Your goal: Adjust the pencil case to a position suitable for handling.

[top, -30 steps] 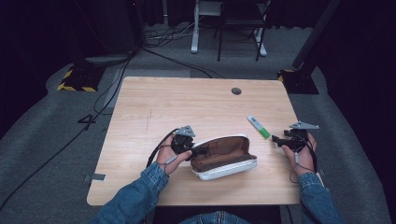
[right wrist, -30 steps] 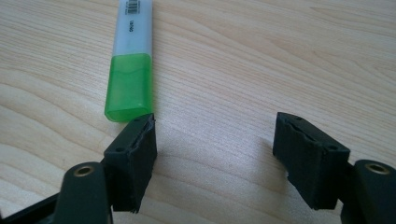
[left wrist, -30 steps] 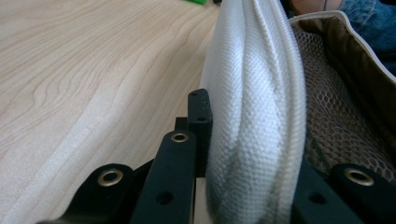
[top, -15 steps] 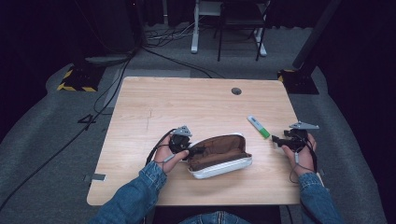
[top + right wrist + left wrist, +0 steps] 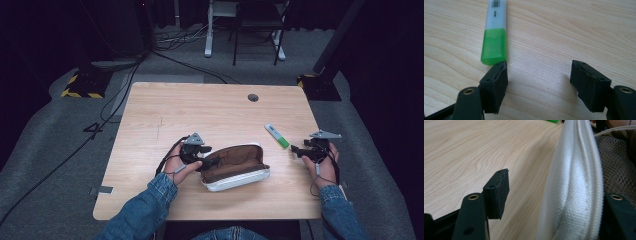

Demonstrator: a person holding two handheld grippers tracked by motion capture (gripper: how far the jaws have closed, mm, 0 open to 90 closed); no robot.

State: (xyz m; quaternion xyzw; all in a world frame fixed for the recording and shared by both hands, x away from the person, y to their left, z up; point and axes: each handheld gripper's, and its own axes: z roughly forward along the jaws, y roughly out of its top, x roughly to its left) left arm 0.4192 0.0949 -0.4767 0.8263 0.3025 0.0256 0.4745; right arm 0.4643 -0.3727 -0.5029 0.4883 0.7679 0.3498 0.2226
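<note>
My left tool (image 5: 206,159) sits at the left end of the open pencil case (image 5: 235,167) in the middle of the surface (image 5: 210,110). Its jaws have just been opening, and the white rim is between them, no longer squeezed. My right tool (image 5: 295,149) is open and holds nothing, just beside the green highlighter (image 5: 276,135).

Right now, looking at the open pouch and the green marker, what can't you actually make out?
- Pouch contents: in the high view its dark lining swallows the inside; too small.
- Left tongs: in the left gripper view the pouch's white rim covers the far pad, so contact is unclear.
- Marker: top edge of the right gripper view cuts it off; label print too small.
</note>
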